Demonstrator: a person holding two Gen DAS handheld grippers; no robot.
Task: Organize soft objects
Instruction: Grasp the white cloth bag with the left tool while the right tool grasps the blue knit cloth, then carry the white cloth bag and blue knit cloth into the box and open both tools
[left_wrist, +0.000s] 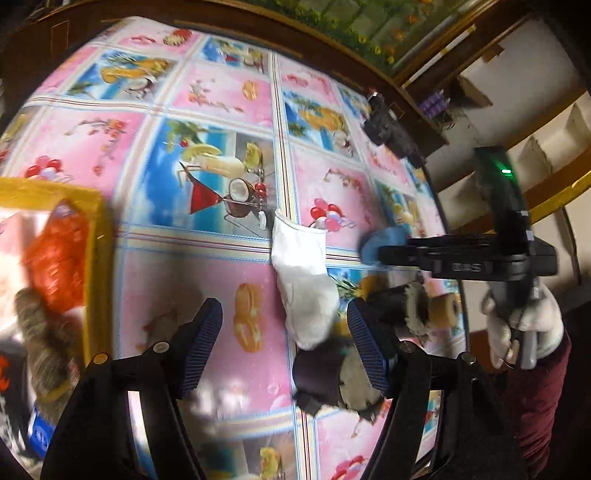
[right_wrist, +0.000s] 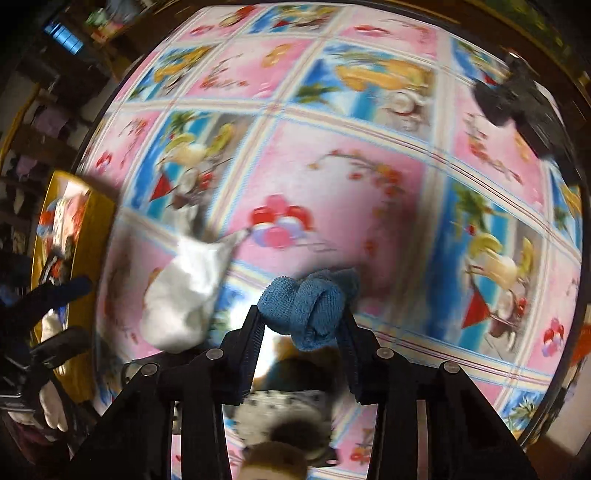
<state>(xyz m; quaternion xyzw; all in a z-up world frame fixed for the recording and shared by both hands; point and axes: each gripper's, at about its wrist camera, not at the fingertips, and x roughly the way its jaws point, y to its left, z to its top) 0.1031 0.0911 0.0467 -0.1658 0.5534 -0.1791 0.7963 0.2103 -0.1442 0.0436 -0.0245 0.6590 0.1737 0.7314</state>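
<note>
Right claw (right_wrist: 301, 314) pinches the blue cloth (right_wrist: 314, 306), apparently by its edge; it may slip. Left claw (left_wrist: 284, 332) open, empty, beside the white sock (left_wrist: 304, 288).

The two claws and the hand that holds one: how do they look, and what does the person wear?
Both claws, left and right, have black linkage arms with silver rivets; the left's fingers carry ribbed blue pads. The right hand wears a white knit glove and a maroon sleeve.
</note>
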